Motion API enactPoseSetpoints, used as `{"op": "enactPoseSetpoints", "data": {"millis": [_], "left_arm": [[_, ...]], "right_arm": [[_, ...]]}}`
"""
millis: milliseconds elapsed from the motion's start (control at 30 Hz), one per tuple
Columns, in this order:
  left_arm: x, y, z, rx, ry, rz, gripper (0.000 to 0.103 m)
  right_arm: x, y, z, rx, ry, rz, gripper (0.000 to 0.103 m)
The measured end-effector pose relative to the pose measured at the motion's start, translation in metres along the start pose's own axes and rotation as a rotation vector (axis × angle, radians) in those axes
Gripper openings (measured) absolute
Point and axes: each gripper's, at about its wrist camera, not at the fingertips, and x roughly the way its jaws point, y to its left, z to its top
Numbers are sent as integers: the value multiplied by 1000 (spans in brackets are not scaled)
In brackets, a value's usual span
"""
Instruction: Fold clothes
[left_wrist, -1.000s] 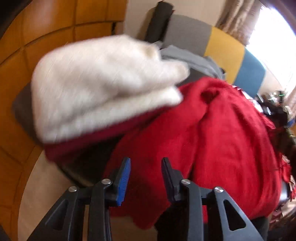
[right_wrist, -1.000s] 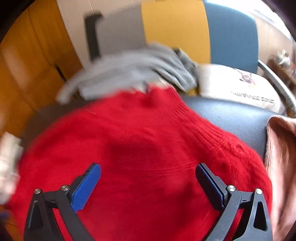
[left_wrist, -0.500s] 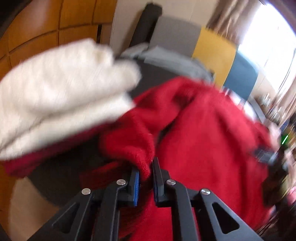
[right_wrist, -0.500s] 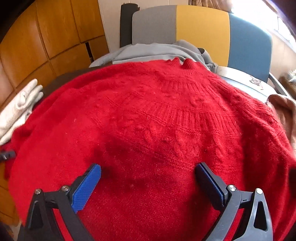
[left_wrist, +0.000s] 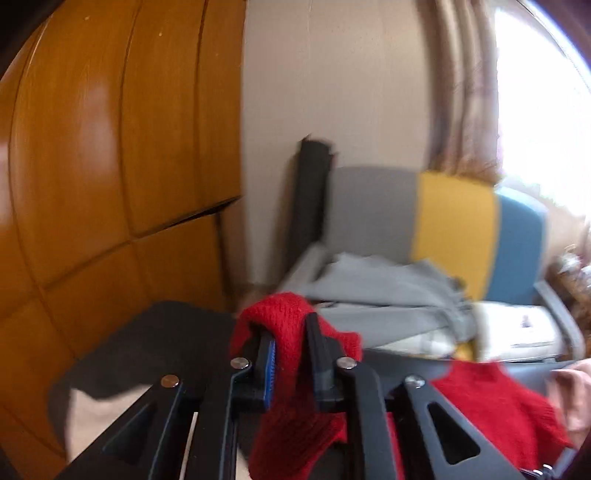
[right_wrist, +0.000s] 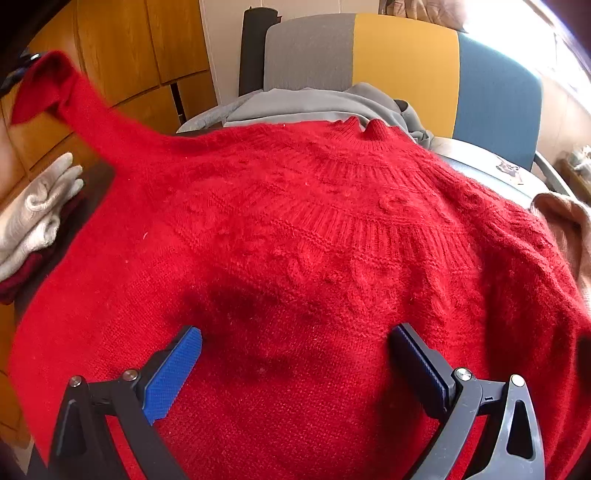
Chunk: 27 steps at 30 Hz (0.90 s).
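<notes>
Sweater (right_wrist: 303, 236), red knit, lies spread flat on a dark worktop (left_wrist: 155, 343), its neckline (right_wrist: 364, 129) pointing away from the camera toward a chair (right_wrist: 406, 62) striped grey, yellow and blue. Its long axis runs from the hem, nearest the right gripper (right_wrist: 295, 354), to the collar at the far edge. One sleeve (right_wrist: 74, 99) is lifted off the worktop and stretches up and to the left, its cuff raised against the wooden cabinet (right_wrist: 122, 48).

Left gripper (left_wrist: 291, 354): jaws nearly closed, having just eased slightly wider, with the red cuff (left_wrist: 284, 325) clamped between them and draped over the tips. Right gripper: jaws spread wide above the lower body of the sweater, nothing between them; whether the tips touch the knit cannot be told.

A grey garment (right_wrist: 314, 105) lies just beyond the collar on the chair seat. Folded white clothes (right_wrist: 33, 214) sit at the left edge beside the sweater; a pinkish garment (right_wrist: 569, 221) lies at the right.
</notes>
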Motion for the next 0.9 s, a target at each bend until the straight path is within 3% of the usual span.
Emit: {"op": "enactPoseSetpoints", "data": {"millis": [67,133,200,300,400,467,567,667,733,833,900], "left_arm": [[28,11,10,-33,84,81,21],[26,12,1,-63,75,63,22],[23,12,-8,-88,65,42,29],[12,-22,-44,2,87,-99,35],[25,-78,-94,171,198,-224,36],[39,-112,-131,232,283,-280,36],[58,-138,-179,246,384,-328,36],[74,-123,-228,206,444,-282,39],[67,-101,-229,134,401,-286,39],[69,-75,-224,80,410,-224,39],[70,-70,-223,103,408,-186,39]], "right_arm": [[0,-1,0,5,-3,6,103],[-1,-2,1,10,-7,13,103],[-1,-4,1,15,-10,18,103],[0,-4,1,16,-10,17,103],[1,-2,1,5,-4,1,103],[1,-1,1,-5,2,-13,103],[4,4,2,-38,21,-52,103],[6,8,2,-65,36,-84,103],[7,8,3,-76,42,-96,103],[8,9,5,-89,46,-110,103],[8,7,6,-89,47,-108,103]]}}
